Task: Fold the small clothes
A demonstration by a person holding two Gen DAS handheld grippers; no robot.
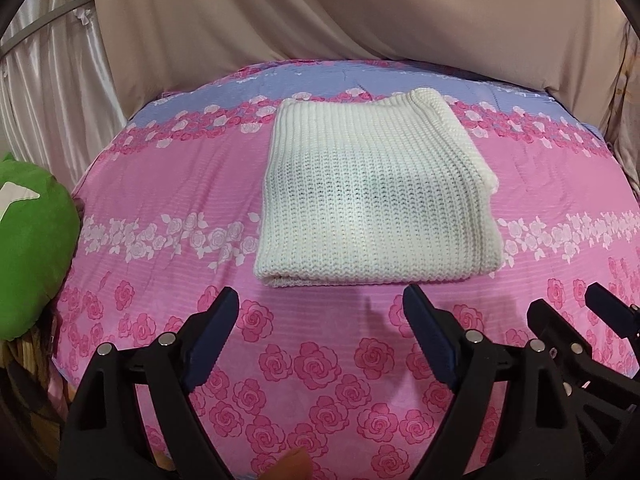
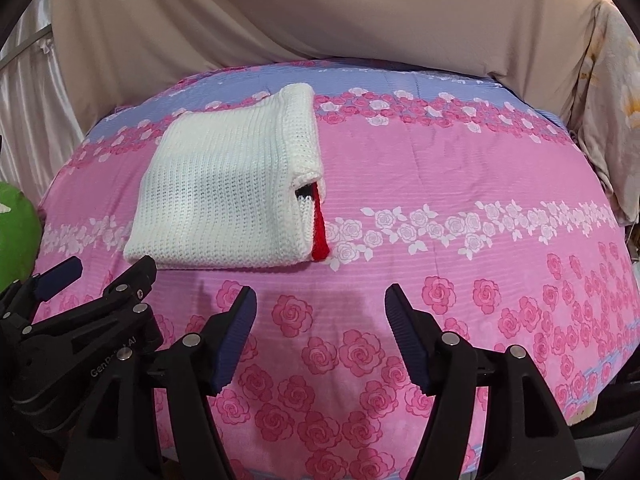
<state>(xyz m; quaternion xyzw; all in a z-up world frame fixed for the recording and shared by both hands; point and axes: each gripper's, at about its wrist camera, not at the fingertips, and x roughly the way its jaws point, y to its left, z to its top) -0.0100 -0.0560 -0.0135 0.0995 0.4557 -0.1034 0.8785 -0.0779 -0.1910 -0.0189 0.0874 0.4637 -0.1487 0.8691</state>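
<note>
While both tools hang spread apart and hold nothing, the folded white knit sweater [image 1: 372,196] lies flat on the bed.
Pink rose-print bedsheet [image 1: 168,184], beige drapes [image 1: 320,8] behind the sweater, green cushion [image 1: 32,248] off its left; ribbed knit, red strip [image 2: 319,236] at its right edge; left tool [image 1: 320,316] and right tool [image 2: 320,312] near its front edge, apart.
</note>
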